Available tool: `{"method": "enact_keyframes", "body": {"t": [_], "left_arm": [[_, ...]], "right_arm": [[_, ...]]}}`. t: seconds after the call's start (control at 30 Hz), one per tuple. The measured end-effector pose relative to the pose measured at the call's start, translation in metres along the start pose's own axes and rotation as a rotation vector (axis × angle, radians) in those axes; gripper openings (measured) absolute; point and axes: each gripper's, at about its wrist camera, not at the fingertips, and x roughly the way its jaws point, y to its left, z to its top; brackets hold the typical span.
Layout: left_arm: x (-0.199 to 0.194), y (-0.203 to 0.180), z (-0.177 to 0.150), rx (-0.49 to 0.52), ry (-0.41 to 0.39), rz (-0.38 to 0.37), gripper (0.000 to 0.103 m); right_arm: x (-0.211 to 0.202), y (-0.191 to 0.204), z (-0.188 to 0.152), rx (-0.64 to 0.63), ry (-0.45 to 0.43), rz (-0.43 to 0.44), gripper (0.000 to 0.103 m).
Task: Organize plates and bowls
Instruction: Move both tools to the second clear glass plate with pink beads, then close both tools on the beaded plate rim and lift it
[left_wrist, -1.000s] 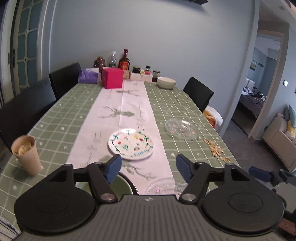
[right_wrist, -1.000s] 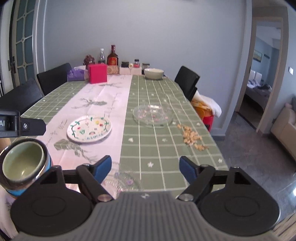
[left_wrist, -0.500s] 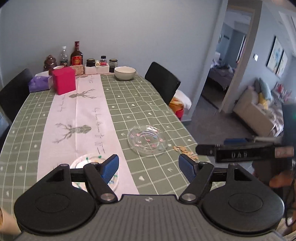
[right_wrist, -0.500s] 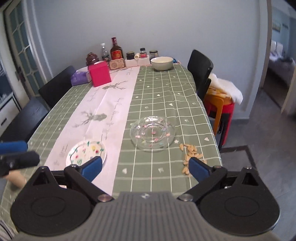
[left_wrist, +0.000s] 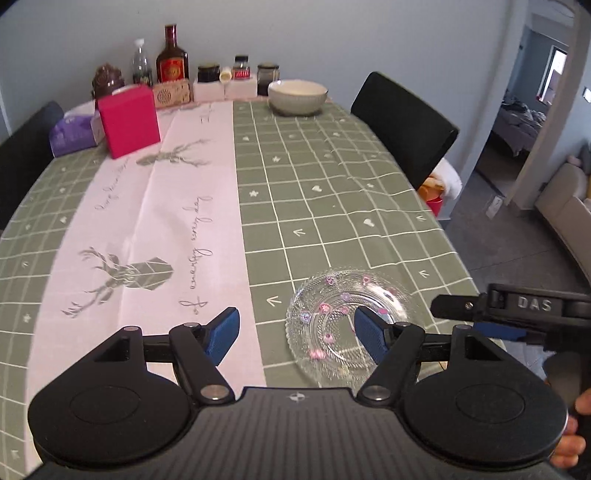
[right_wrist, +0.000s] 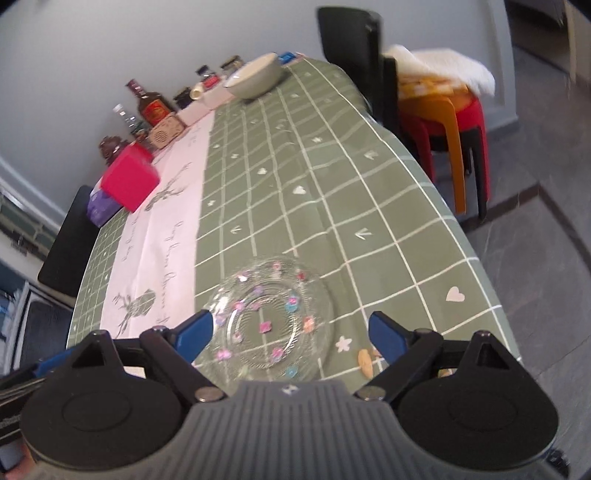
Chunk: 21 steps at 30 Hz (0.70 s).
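A clear glass plate (left_wrist: 347, 325) with small pastel flowers lies flat on the green checked tablecloth near the table's right edge. My left gripper (left_wrist: 297, 330) hovers over its left rim, open and empty, with its right finger (left_wrist: 369, 334) above the plate's middle. My right gripper (right_wrist: 291, 332) is open above the same glass plate (right_wrist: 269, 321). Its jaws are closing, they straddle the plate, and nothing is pressed between the pads. It comes in from the right as a black bar (left_wrist: 480, 319). A white bowl (left_wrist: 297, 96) stands at the far end.
A pink box (left_wrist: 129, 123), a purple tissue pack (left_wrist: 74, 134), bottles and jars (left_wrist: 171, 59) line the far end. Black chairs (left_wrist: 402, 125) flank the table. Loose nuts (right_wrist: 365, 360) lie by the plate. Stacked red and orange stools (right_wrist: 443, 122) stand off the right edge.
Both grippers have swung right and dropped closer to the glass plate. The painted plate and the cups have left both views. The right gripper has rolled, so its view is tilted.
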Motion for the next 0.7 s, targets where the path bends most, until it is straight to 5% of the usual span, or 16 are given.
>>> {"method": "enact_keyframes", "body": {"t": [0.13,0.33,0.53,0.7], "left_arm": [[0.032,-0.003,-0.002,-0.034,0.041,-0.032,0.083],[0.06,-0.004,-0.008,-0.077,0.05,-0.063,0.083],[0.08,0.007,-0.017,-0.18,0.071,-0.089,0.083],[0.088,0.023,-0.024,-0.276,0.081,-0.16,0.082]], "right_arm": [[0.015,-0.018,0.009,-0.01,-0.049,0.058,0.086],[0.041,-0.037,0.015,0.037,-0.015,0.177,0.086],[0.042,-0.049,0.019,0.036,-0.008,0.175,0.084],[0.05,-0.06,0.016,0.147,0.05,0.293,0.084]]}}
